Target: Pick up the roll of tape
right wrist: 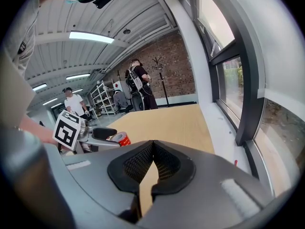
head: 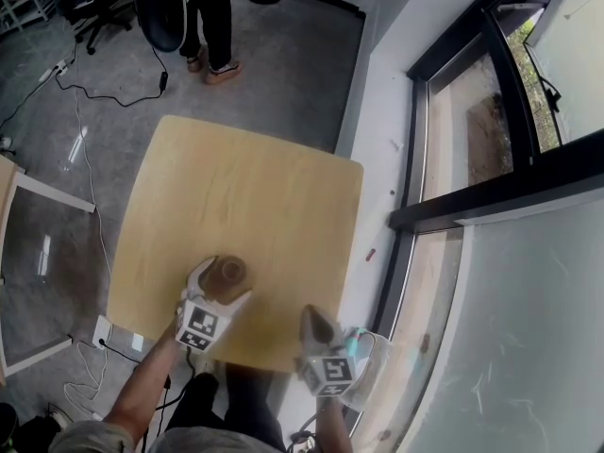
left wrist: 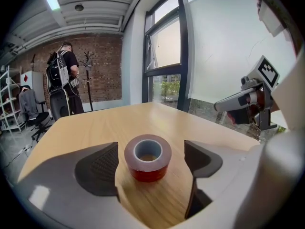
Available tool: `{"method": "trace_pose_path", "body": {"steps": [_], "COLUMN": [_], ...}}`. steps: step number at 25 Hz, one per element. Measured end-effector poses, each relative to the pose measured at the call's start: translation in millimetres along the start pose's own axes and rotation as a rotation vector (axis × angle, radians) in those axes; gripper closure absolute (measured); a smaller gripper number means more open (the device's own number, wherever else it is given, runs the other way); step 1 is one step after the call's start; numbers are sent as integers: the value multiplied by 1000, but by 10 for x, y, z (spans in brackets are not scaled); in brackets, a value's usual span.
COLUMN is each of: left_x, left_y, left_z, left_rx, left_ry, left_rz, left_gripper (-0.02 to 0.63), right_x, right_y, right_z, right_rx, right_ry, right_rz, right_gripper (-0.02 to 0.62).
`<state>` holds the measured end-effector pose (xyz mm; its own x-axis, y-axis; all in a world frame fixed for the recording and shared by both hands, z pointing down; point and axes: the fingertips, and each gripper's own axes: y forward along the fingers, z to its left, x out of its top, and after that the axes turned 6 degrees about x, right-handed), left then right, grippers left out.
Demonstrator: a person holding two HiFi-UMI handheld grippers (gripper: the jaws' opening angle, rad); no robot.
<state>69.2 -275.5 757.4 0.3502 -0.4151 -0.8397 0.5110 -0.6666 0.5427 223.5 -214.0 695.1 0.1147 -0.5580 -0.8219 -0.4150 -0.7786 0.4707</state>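
- Tape: one roll of tape [left wrist: 148,157], red with a grey inner core. It stands flat on its side wall, hole facing up, on the near-left part of the counter [head: 247,187].
- Counter: one, with a square top of light wood. The roll is the only loose item I can count on it.
- Left claw [head: 221,287]: released. The two jaws are spread wide, one on either side of the roll. In the left gripper view a gap of bare wood shows between each pad and the roll, so neither pad touches it. The roll sits roughly midway between the jaws.
- Right claw [head: 310,319]: clenched, with the two pads meeting at their tips and nothing between them. It hangs over the near edge of the counter, to the right of the left claw and well apart from the roll.
- Marker cubes: two, one on each claw ( [head: 198,325] and [head: 327,373]).
- People in the background: two in the right gripper view, one in a white shirt [right wrist: 75,101] and one wearing a backpack [right wrist: 138,82]. The head view shows one person [head: 213,17] standing on the floor beyond the far edge of the counter.
- One dark office chair [head: 157,9] stands just beside that person, on the left.
- One large window frame [head: 491,192] runs along the right of the counter.
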Motion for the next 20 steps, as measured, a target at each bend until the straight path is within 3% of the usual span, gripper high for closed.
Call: {"method": "trace_pose_path", "body": {"steps": [11, 20], "left_x": [-99, -103], "left_y": [145, 210], "left_z": [46, 97], "left_rx": [2, 29], "left_ry": [2, 50], "left_rz": [70, 71], "left_gripper": [186, 187], "right_x": [-97, -128], "right_y": [26, 34], "right_z": [-108, -136], "right_rx": [6, -10], "right_ry": [24, 37], "right_rz": [39, 51], "right_gripper": [581, 581]}}
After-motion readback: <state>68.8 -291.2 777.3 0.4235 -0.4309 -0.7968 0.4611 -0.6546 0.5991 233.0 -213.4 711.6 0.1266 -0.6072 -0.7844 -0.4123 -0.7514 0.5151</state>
